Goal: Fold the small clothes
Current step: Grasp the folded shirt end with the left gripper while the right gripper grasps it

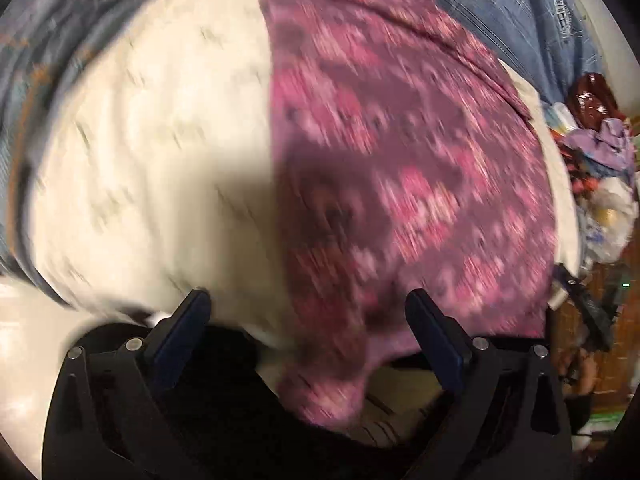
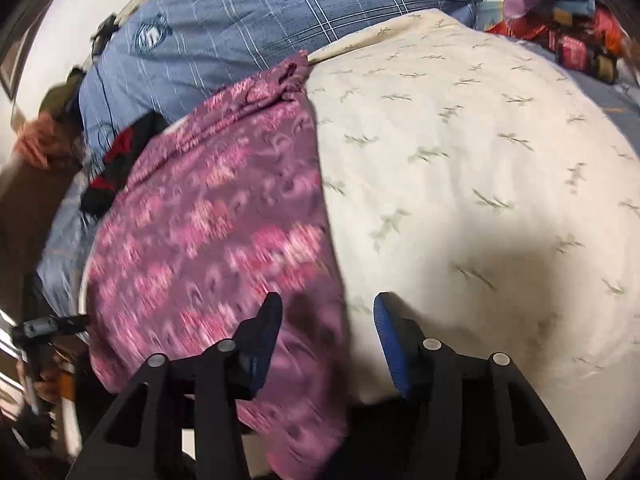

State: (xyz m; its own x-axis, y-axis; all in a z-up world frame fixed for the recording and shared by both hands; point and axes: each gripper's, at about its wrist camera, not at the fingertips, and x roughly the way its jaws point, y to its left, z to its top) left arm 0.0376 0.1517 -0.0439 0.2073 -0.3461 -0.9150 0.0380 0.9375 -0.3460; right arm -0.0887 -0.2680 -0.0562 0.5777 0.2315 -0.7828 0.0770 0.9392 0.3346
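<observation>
Purple patterned garment [image 1: 400, 184] lies spread on the cream bedsheet [image 2: 460, 168], both the left gripper [image 1: 308, 320] and right gripper [image 2: 328, 320] fingers parted, gripping nothing.

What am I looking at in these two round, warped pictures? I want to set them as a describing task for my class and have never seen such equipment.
There is no robot here. A person carries a hand-held gripper, a two-fingered clamp, in each hand, and each has a wide-angle camera looking along its fingers, which is why the pictures bulge.

One picture comes from the left hand-held gripper, the other from the right hand-held gripper. The black prongs at the bottom of each are the fingers.

Both look down on a cream pillow with a small leaf print. A purple-pink patterned garment is draped over part of it. Behind lies blue checked bedding, with a heap of mixed clothes to one side.

Both grippers stand open and neither holds anything. Parts of the pictures are blurred.
</observation>
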